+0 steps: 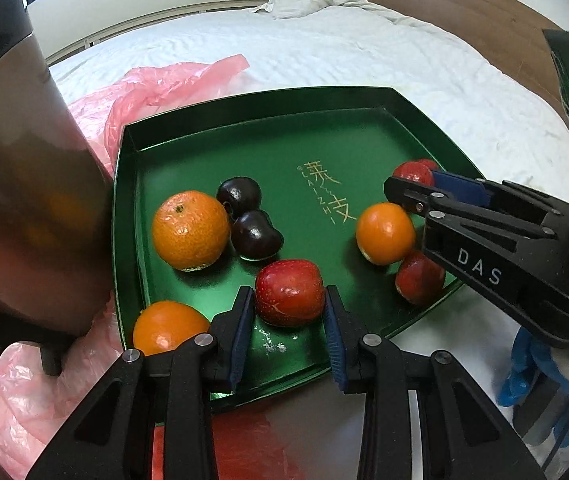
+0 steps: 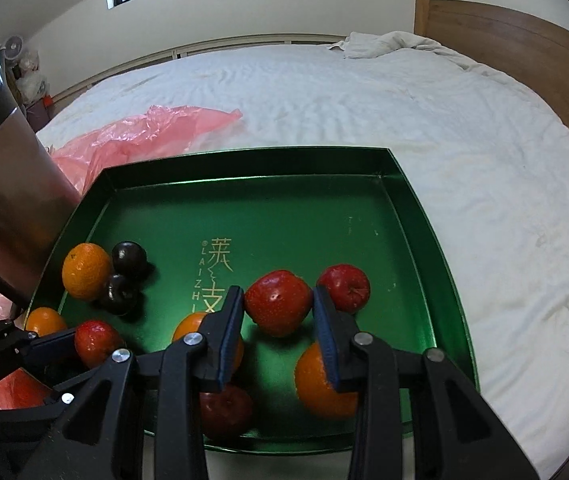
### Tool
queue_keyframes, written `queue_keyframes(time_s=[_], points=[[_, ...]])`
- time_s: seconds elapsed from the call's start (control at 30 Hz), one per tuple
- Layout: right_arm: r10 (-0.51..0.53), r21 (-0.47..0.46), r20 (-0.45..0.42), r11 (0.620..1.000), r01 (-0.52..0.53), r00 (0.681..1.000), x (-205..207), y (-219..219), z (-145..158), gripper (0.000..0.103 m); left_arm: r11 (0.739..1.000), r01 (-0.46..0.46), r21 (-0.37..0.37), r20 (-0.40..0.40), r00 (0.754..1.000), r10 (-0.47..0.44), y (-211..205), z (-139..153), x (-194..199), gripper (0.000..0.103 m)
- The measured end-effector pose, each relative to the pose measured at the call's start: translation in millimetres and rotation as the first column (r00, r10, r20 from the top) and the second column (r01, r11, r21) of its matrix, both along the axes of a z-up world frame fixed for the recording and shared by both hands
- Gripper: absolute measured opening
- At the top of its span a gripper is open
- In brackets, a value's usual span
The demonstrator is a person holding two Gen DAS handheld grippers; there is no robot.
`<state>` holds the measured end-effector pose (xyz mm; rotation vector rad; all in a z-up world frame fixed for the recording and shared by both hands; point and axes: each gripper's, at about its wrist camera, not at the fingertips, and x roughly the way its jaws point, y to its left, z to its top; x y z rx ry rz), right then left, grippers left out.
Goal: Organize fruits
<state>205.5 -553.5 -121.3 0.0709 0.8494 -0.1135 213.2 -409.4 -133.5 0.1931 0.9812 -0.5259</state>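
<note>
White bed beneath the green tray [image 1: 132,200]; our left tongs [image 1: 289,304] clamp a red fruit [image 1: 288,292], right tongs [image 2: 278,304] clamp another red fruit [image 2: 277,302]. Smooth skins could squirt free if we lift crooked.

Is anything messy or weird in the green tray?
Yes. Some white crumbs or powder lie spilled on the tray's floor near its front edge, just behind the red fruit. I can't tell what it is. The fruits look whole.
</note>
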Motion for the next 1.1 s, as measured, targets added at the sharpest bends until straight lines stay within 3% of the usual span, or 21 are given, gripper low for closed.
queue_keyframes(time_s=[0.1, 0.13, 0.17, 0.23, 0.37, 0.5, 0.57, 0.7, 0.8, 1.1], points=[[0.001, -0.016, -0.008, 1.000, -0.001, 1.000, -1.5, 1.7, 2.0, 0.031, 1.000, -0.006, 0.002, 0.003, 1.000, 0.006, 0.8, 2.7, 1.0, 0.030], [-0.001, -0.018, -0.008, 1.000, 0.001, 1.000, -2.5, 2.0, 2.8, 0.037, 1.000, -0.008, 0.003, 0.005, 1.000, 0.007, 0.3, 4.4, 0.2, 0.031], [-0.006, -0.021, -0.006, 1.000, 0.006, 1.000, -4.0, 2.0, 4.2, 0.064, 1.000, -0.009, 0.002, 0.009, 1.000, 0.009, -0.3, 5.7, 1.0, 0.035], [-0.013, -0.026, 0.000, 1.000, 0.013, 1.000, -6.3, 0.8, 7.6, 0.081, 1.000, -0.014, 0.009, 0.035, 0.999, 0.014, -1.6, 8.3, -1.5, 0.036], [-0.021, -0.043, -0.007, 0.999, 0.021, 1.000, -11.5, -2.1, 15.3, 0.081, 1.000, -0.012, 0.016, 0.049, 0.999, 0.011, -3.6, 12.6, -5.0, 0.037], [-0.036, -0.040, 0.019, 0.999, 0.037, 0.999, -26.7, -4.8, 32.2, 0.083, 1.000, 0.004, 0.004, 0.125, 0.992, -0.004, -2.2, 29.9, -18.1, 0.037], [-0.038, -0.031, 0.037, 0.999, 0.039, 0.999, -39.0, -2.9, 42.2, 0.092, 1.000, 0.013, -0.021, 0.138, 0.990, -0.010, 2.6, 40.3, -26.7, 0.037], [-0.038, -0.025, 0.067, 0.999, 0.040, 0.997, -66.9, 8.7, 59.2, 0.100, 0.999, 0.024, -0.038, 0.123, 0.992, -0.019, 18.9, 58.9, -45.9, 0.037], [-0.033, -0.014, 0.078, 0.999, 0.034, 0.996, -87.2, 21.8, 66.4, 0.103, 0.998, 0.004, -0.063, 0.097, 0.995, 0.002, 39.3, 71.0, -60.5, 0.046], [0.021, 0.019, 0.098, 1.000, -0.023, 0.995, -144.7, 86.9, 74.5, 0.103, 0.995, -0.086, -0.050, 0.193, 0.977, 0.095, 107.7, 92.7, -114.7, 0.058]])
